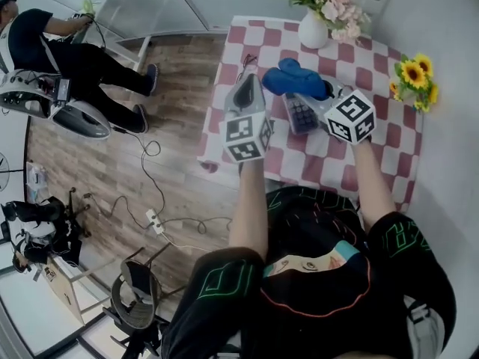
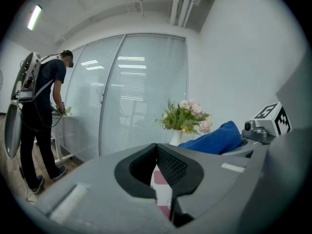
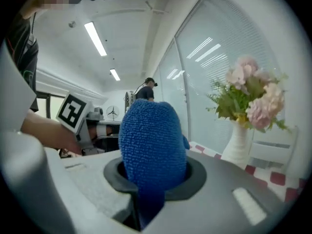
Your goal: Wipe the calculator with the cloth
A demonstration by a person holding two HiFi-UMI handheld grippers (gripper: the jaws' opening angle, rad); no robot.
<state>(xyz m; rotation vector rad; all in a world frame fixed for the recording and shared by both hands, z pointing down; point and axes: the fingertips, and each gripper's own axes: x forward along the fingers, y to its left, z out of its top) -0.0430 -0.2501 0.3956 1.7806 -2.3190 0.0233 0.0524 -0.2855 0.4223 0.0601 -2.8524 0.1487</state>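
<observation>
Two hand-held grippers are over the checked tabletop [image 1: 374,159]. Only the head view shows the calculator [image 1: 300,115]. It lies flat between them, just left of the marker cube [image 1: 349,116] on the right hand-held gripper [image 3: 148,179], with its far end under the blue cloth [image 3: 151,135]. Contact between cloth and calculator cannot be confirmed.

The right gripper view shows that gripper clamped on the cloth, which bulges out ahead of its jaws. The left gripper view shows the left hand-held gripper [image 2: 156,150] closed to the tips and holding nothing, with the cloth off to its right.

The left hand-held gripper sits by the tabletop's left edge, with wooden floor [image 1: 179,88] beyond. A vase [image 1: 313,30] of flowers stands ahead of the cloth. Sunflowers [image 1: 413,81] sit to the right of the right hand-held gripper. Bare tabletop lies on its near side.
</observation>
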